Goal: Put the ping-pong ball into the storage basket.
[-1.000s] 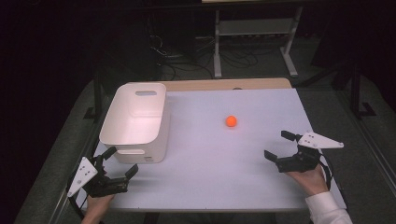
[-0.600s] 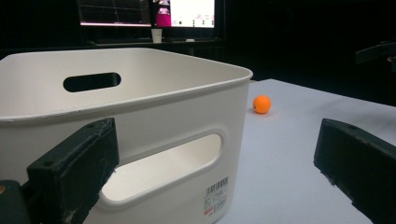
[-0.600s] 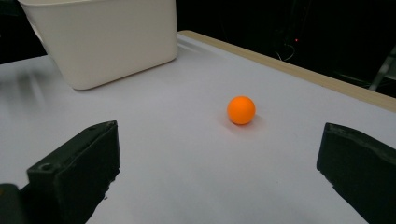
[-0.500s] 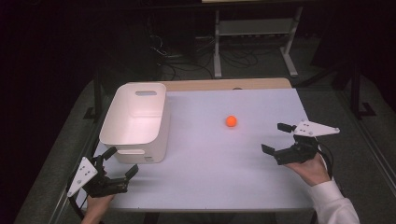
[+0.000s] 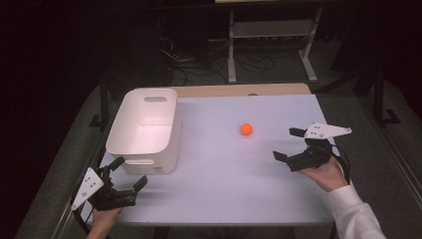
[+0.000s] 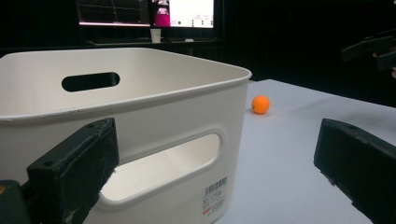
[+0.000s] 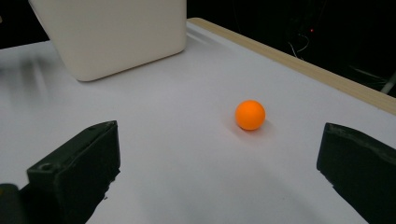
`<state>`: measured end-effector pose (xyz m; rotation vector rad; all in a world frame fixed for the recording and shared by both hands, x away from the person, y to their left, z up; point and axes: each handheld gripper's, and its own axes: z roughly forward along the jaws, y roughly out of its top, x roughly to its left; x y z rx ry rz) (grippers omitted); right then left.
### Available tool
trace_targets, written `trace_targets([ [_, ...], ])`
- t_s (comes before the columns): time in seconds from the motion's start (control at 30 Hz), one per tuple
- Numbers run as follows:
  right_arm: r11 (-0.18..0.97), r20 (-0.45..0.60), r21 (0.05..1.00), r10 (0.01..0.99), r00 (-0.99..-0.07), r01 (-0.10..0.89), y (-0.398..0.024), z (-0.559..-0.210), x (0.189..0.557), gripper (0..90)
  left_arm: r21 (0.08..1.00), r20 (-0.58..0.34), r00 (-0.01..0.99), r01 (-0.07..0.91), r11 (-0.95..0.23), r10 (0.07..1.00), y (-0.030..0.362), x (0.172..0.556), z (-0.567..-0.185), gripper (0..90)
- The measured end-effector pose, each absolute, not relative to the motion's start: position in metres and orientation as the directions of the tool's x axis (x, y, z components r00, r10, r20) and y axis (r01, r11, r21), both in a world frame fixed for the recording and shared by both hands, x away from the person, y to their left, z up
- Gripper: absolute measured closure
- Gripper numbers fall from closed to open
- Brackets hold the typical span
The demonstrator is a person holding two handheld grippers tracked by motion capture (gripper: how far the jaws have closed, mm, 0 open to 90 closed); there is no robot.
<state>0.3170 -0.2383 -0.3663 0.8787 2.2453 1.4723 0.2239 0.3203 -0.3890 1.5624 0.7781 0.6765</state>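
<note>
White counter w/ 1 orange ball lying bare, about mid-depth, right of centre. White bin stands at the left; handle slots in its end walls, barcode sticker low on the near wall, print too small to read. Bin floor mostly hidden by its walls.

Left gripper sits at the near-left corner, just in front of the bin, fingers spread wide, holding nothing. In the left gripper view both fingers are cut off at the frame bottom; bin looms close, ball beyond it, right gripper's tips dark at the top right edge.

Right gripper is at the right, near the ball but apart from it, fingers released, empty. Right gripper view: ball between the 2 fingers' lines, farther out; bin top cut off. Room beyond is too dark to make out.
</note>
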Motion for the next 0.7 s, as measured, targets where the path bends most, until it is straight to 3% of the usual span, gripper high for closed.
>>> trace_targets([
  [0.7, 0.353, 0.055, 0.872, 0.616, -0.786, 0.338, -0.23, -0.35, 0.343, 0.0, 0.991, -0.007, 0.608, 0.112, -0.078, 0.794, 0.32, 0.224, -0.389, 0.0],
])
